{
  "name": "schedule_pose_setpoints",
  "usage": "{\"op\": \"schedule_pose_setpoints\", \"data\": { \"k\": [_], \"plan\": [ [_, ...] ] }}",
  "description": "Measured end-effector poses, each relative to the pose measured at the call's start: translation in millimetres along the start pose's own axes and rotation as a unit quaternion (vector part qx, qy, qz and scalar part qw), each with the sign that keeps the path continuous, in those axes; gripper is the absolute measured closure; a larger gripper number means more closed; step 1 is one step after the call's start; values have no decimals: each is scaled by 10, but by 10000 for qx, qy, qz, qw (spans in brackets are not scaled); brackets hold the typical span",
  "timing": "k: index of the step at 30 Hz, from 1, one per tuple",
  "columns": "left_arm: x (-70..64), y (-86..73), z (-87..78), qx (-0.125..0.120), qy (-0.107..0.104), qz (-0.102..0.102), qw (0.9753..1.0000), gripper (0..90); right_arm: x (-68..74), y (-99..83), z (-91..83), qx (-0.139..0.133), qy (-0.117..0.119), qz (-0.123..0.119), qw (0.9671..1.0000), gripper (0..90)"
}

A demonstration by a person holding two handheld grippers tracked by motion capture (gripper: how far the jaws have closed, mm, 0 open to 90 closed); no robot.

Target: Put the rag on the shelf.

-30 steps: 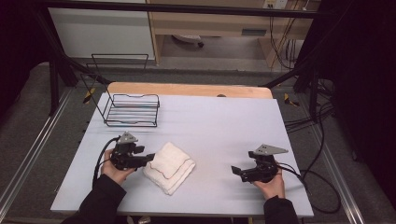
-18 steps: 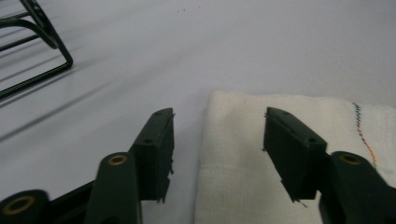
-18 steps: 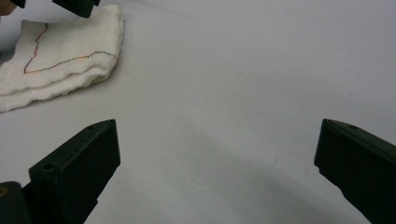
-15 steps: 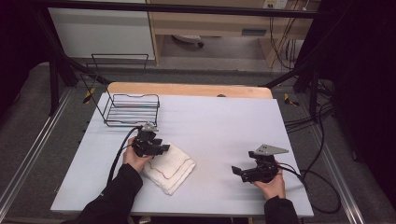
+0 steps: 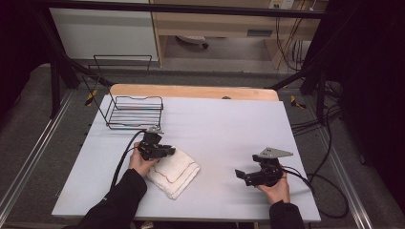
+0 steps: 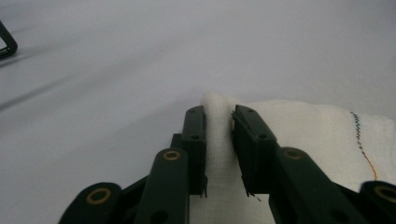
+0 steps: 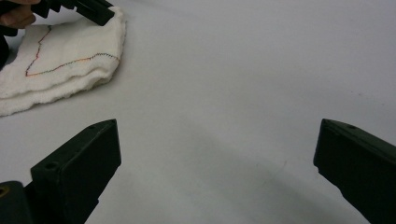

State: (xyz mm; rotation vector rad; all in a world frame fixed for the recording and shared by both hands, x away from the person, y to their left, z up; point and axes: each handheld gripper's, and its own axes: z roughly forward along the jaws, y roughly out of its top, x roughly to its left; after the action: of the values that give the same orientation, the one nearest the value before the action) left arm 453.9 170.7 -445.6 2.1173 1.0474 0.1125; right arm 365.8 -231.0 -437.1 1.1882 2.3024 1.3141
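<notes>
1. Looks like a lab or test room set up for recording, not a home.
2. Pale table top set inside a black metal frame, on a grey carpeted floor.
3. Loose cables trailing off the right side.
4. Plain wooden bench and white cabinet behind, with more wires hanging.

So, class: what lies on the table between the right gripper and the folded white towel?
Nothing: the high view shows bare table between the right gripper and the towel.
</notes>
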Motion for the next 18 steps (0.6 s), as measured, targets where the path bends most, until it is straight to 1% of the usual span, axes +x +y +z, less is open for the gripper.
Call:
{"op": "schedule_pose_setpoints", "data": {
  "k": [3, 6, 7, 10, 13, 15, 18],
  "plan": [
    [-21, 1, -18, 36, 66, 51, 10000, 810, 55, 43, 28, -19, 11, -51, 10000, 12],
    [-41, -6, -38, 11, 124, 81, 9999, 820, 129, 92, 92, 6, 49, -38, 10000, 15],
    [-45, -10, -45, 5, 146, 122, 9998, 821, 156, 109, 121, 25, 64, -61, 10000, 15],
    [-51, -27, -44, -19, 189, 152, 9997, 821, 251, 163, 220, 67, 117, -143, 9998, 17],
    [-42, -51, -27, -98, 168, 130, 9997, 816, 350, 235, 329, 100, 176, -108, 9997, 25],
    [-25, -58, -26, -109, 113, 132, 9998, 813, 409, 284, 404, 77, 210, -63, 9997, 29],
    [-23, -71, -19, -155, 111, 138, 9997, 810, 505, 353, 511, 40, 241, 27, 9997, 48]
  ]
}}
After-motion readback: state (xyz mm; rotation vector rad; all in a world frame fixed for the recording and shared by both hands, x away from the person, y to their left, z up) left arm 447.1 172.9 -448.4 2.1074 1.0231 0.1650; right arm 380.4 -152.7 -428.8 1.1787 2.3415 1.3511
